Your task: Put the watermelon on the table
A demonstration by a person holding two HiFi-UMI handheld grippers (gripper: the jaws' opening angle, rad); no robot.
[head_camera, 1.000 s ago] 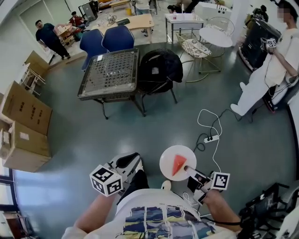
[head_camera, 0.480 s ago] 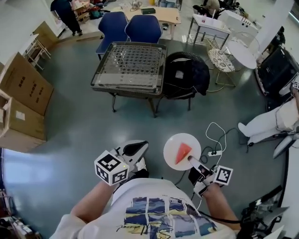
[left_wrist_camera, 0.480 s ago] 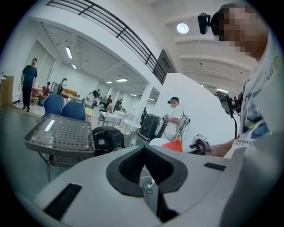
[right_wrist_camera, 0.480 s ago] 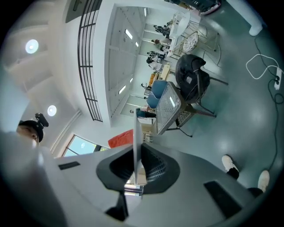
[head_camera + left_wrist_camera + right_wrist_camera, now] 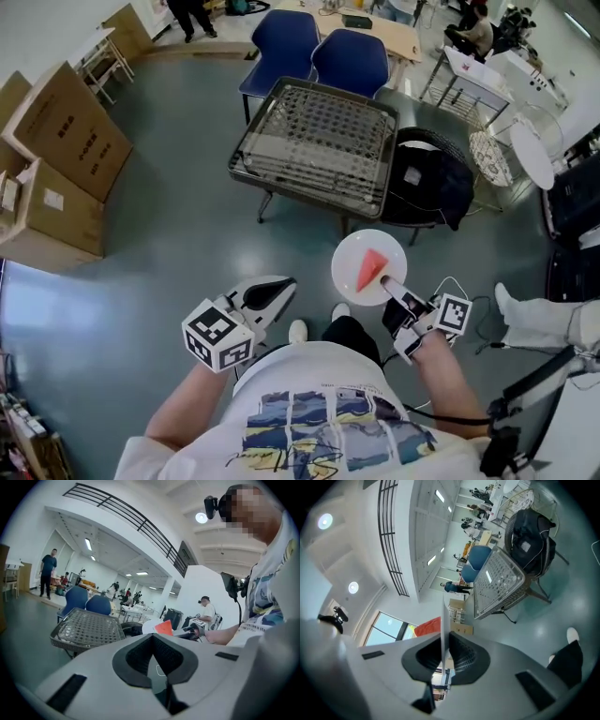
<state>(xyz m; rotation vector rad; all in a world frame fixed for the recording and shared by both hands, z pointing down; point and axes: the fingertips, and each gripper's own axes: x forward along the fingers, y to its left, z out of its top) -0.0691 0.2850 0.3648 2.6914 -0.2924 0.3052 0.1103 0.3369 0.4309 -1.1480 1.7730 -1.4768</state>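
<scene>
While the right gripper [image 5: 387, 284] clamped the rim of a white plate [image 5: 351, 260], the watermelon [image 5: 371, 269] slice lay on it above open floor [image 5: 169, 253].
Beside it the left gripper [image 5: 279, 285] was closed and empty; the mesh table [image 5: 319, 141] stood ahead, a black chair [image 5: 427, 187] at its right edge, boxes [image 5: 66, 159] well off left.

The watermelon [image 5: 371, 269] is lying on the plate [image 5: 351, 251], which is sitting clamped in the right gripper [image 5: 387, 285], with the table [image 5: 319, 141] standing ahead, two chairs [image 5: 349, 58] behind it and boxes [image 5: 67, 157] to its left.
</scene>
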